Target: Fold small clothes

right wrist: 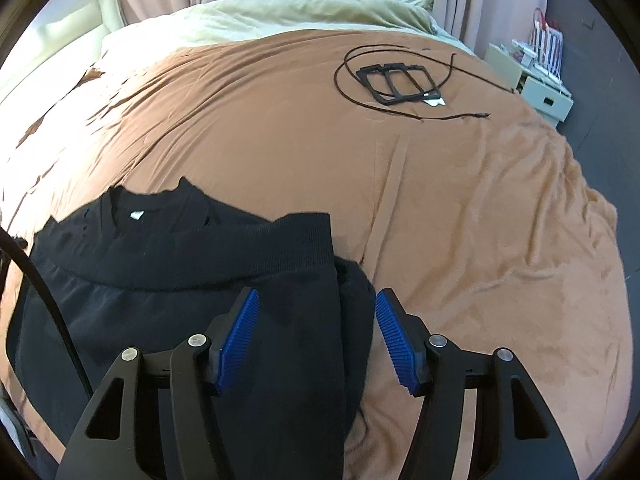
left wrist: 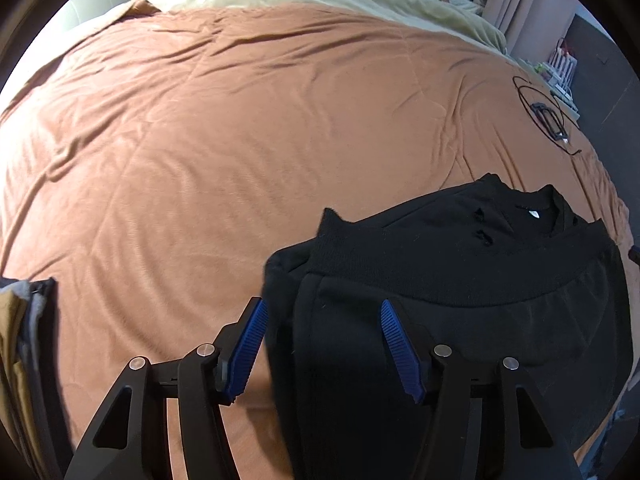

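A black sweater (left wrist: 460,260) lies folded on the brown bed cover (left wrist: 240,160), its ribbed hem turned up over the body and the collar with a white tag at the far end. My left gripper (left wrist: 322,306) is open astride the sweater's left edge: its left blue pad hangs over bare cover, its right pad over the cloth. In the right wrist view the same sweater (right wrist: 180,248) fills the lower left. My right gripper (right wrist: 317,295) is open astride its right edge, left pad over cloth, right pad just outside the fold. Neither pair of pads visibly presses the cloth.
A black frame with a looped cord (right wrist: 400,80) lies on the bed cover (right wrist: 460,220) far right. A cream blanket (right wrist: 280,16) covers the head end. A white shelf unit (right wrist: 540,88) stands beside the bed. A tan and grey garment (left wrist: 16,340) is at the left edge.
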`<act>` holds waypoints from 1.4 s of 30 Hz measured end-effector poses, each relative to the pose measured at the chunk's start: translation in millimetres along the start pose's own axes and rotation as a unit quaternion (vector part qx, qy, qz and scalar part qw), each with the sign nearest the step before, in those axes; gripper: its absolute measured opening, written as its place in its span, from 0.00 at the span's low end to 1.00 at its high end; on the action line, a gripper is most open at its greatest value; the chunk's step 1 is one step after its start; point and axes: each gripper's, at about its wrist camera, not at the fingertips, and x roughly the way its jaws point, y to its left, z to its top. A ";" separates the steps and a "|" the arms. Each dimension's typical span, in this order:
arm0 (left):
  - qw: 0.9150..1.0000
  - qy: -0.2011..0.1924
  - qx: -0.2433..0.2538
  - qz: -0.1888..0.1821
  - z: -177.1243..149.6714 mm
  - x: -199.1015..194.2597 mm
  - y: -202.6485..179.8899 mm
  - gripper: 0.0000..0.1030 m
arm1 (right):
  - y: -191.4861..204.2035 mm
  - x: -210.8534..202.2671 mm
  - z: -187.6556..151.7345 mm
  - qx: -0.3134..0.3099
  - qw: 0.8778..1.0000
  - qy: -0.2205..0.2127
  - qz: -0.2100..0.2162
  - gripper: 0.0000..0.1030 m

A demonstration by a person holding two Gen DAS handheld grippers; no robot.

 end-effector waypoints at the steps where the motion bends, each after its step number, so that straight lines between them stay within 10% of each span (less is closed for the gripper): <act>1: 1.000 0.003 -0.001 0.000 1.8 3.3 -0.1 0.59 | 3.5 5.1 0.1 0.004 1.000 0.002 0.002 0.57; 14: 0.998 0.038 -0.045 -0.021 23.0 48.8 7.3 0.43 | -8.1 80.0 28.0 0.046 0.997 0.042 0.039 0.56; 23: 0.998 0.032 -0.049 -0.007 30.9 50.2 1.7 0.13 | -19.6 82.8 31.7 0.095 0.993 0.013 0.069 0.01; 42: 0.995 -0.085 -0.042 0.004 50.8 -54.8 0.9 0.10 | -10.5 -16.0 32.6 0.087 0.988 -0.105 0.067 0.00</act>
